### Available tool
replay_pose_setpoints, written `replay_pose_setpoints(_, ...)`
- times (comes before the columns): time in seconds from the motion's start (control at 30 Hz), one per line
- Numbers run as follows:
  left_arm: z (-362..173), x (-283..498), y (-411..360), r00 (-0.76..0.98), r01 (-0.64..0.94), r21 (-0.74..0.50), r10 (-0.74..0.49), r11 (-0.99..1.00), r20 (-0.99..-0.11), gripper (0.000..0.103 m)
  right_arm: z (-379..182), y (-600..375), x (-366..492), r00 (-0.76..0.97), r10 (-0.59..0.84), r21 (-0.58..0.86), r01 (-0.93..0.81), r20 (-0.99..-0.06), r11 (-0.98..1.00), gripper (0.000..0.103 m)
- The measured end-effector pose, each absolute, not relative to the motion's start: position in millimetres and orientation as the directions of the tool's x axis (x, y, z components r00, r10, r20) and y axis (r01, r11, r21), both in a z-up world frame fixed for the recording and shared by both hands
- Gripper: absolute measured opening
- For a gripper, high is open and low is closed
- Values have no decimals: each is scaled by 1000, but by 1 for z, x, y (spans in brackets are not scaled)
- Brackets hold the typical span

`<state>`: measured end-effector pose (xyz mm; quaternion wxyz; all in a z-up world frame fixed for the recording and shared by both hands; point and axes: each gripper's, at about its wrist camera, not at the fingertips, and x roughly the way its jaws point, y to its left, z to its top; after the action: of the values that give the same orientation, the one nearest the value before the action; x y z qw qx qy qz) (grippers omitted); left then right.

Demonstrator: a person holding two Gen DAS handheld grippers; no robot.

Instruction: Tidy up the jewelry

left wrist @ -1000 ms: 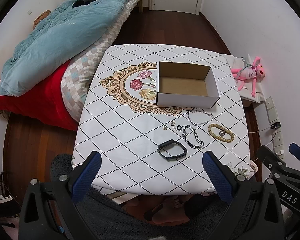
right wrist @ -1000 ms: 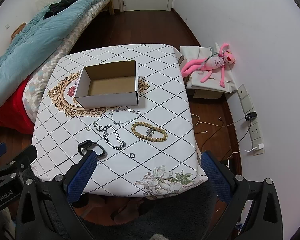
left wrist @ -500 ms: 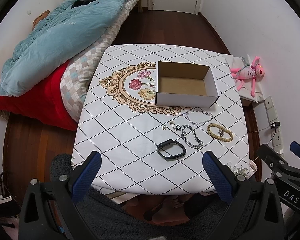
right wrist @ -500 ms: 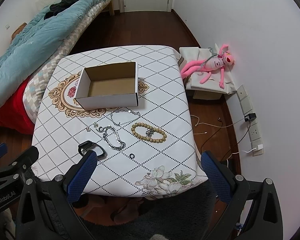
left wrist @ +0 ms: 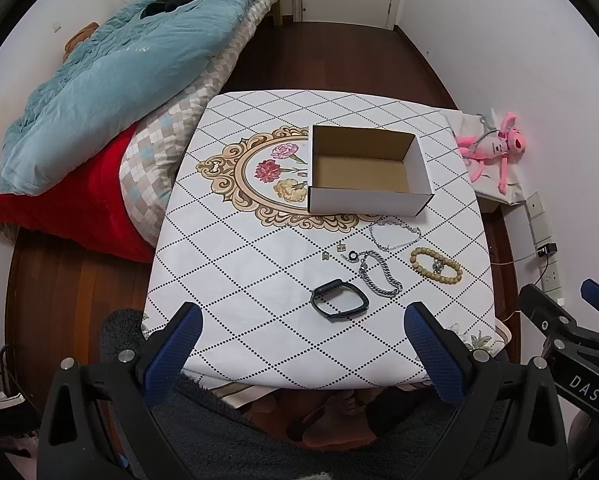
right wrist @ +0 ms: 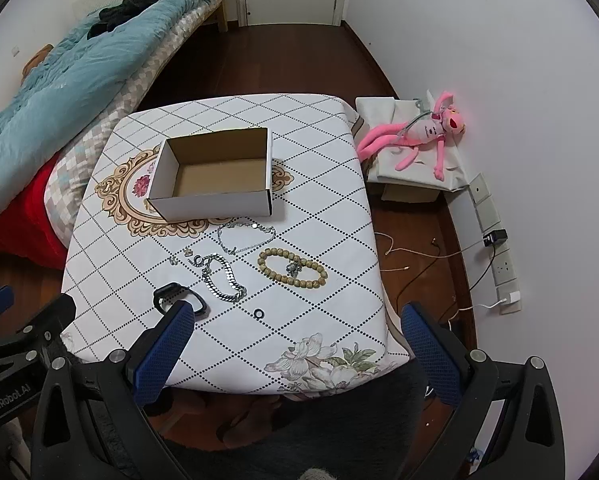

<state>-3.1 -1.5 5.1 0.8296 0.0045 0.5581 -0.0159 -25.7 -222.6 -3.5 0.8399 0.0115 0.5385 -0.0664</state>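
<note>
Jewelry lies loose on my worktop (left wrist: 235, 280), in a cluster just in front of the open cardboard box (left wrist: 365, 170), which holds nothing I can see. From the left view I pick out a thin silver chain (left wrist: 395, 234) nearest the box, a heavy silver link bracelet (left wrist: 379, 274) below it, and a wooden bead bracelet (left wrist: 435, 268) just beside that on the right. A black band (left wrist: 339, 302) sits closest to me, and a few small charms (left wrist: 341, 247) lie near the link bracelet; I cannot tell what they are. In the right view a small black ring (right wrist: 259, 313) rests apart from the rest, toward the worktop's front edge. My left tool (left wrist: 303, 356) hangs above the near edge with its blue fingers (left wrist: 173, 354) spread wide and nothing between them. My right tool (right wrist: 295, 352) is likewise spread wide and holds nothing, its left finger covering part of the black band. A pink plush toy (right wrist: 417, 136) lies on a low stand to the right, and a bed (left wrist: 99, 80) stands to the left.
</note>
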Motion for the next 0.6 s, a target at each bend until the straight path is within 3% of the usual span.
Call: replay_pose_setpoints(0.6, 10, -3, -4, 377, 35, -11, -24, 999, -926, 103, -2, -222, -25, 413, -102, -55, 125, -905, 991, 103)
